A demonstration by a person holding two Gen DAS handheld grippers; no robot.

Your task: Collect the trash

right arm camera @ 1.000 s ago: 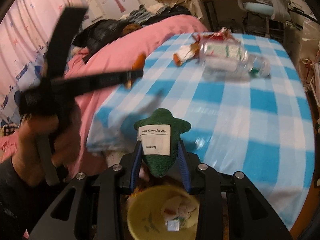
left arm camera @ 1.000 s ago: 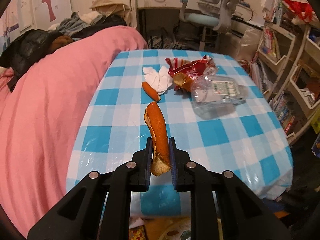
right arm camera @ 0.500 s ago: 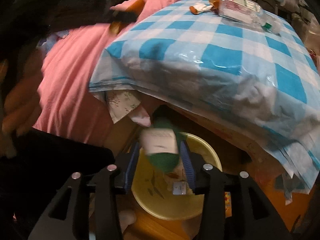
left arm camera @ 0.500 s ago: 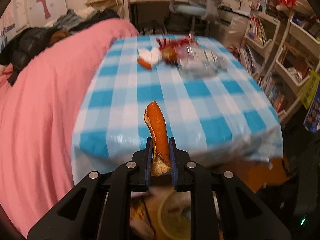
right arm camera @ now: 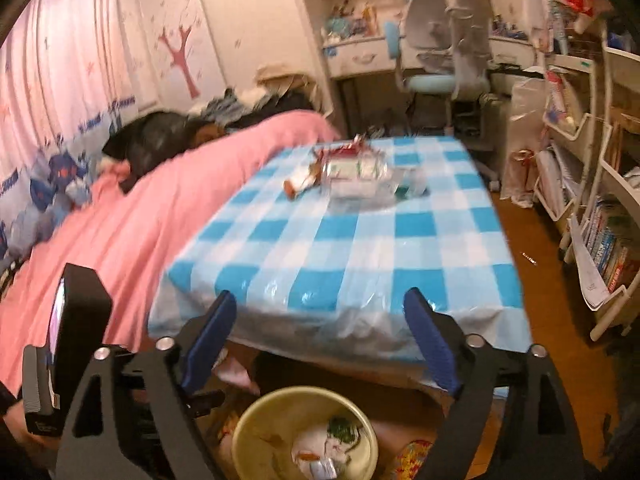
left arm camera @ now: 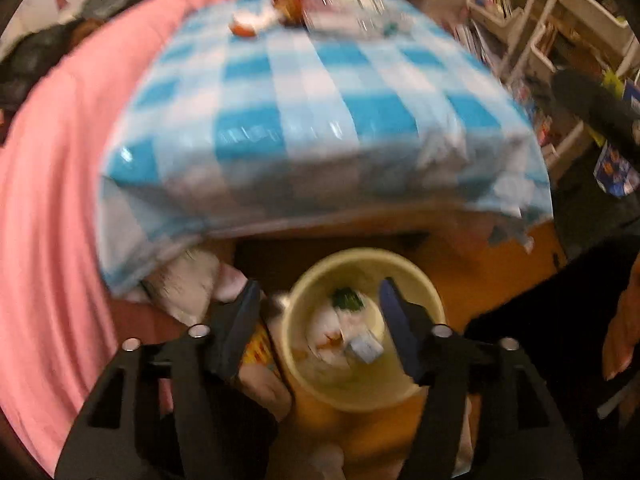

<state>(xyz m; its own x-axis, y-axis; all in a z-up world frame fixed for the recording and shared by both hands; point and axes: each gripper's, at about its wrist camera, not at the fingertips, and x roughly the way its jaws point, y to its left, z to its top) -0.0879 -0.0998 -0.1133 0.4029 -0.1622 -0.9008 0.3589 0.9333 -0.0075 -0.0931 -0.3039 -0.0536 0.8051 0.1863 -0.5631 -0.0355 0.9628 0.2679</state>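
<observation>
The pink bedcover (right arm camera: pixel 168 200) fills the left of your right wrist view, lying against the table with the blue-and-white checked cloth (right arm camera: pixel 360 248) at centre frame. On the cloth's far end, in the upper middle of that view, the remaining trash sits together: a clear plastic bottle (right arm camera: pixel 360 172), a red wrapper (right arm camera: pixel 344 151) behind it, and an orange scrap (right arm camera: pixel 290 188) just to its left. The yellow bin (left arm camera: pixel 362 332) stands on the floor below the near table edge, at lower centre of your left wrist view, holding white paper and a green piece (left arm camera: pixel 346 298). Your left gripper (left arm camera: pixel 318 320) hangs directly above the bin, jaws spread wide, holding nothing. Your right gripper (right arm camera: pixel 320 336) is likewise wide apart and empty, with the bin at bottom centre of its view.
</observation>
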